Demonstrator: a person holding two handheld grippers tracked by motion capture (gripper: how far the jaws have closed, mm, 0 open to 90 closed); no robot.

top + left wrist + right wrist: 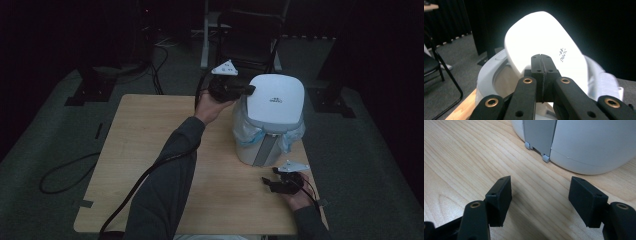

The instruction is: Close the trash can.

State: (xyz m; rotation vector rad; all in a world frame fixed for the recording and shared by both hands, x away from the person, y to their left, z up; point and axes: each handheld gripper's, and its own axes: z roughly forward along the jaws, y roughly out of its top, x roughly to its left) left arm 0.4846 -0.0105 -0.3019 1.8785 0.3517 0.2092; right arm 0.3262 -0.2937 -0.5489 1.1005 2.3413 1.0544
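Observation:
A white lidded bin (270,145) with a pale plastic liner (249,136) stands on the right part of the wooden table (145,150). My left gripper (251,90) is shut, its tips at the far-left edge of the lid (276,97). In the left gripper view the jaws (541,58) are pressed together with nothing between them, and the lid (544,32) stands tilted up above the bin's rim (487,75). My right gripper (273,181) lies low on the table in front of the bin, open (540,182), facing the grey pedal panel (540,132).
A dark chair (250,35) stands just behind the table. Cables (65,175) loop on the grey floor at the left, and stand bases (82,92) sit at both far corners. The table's left half is bare wood.

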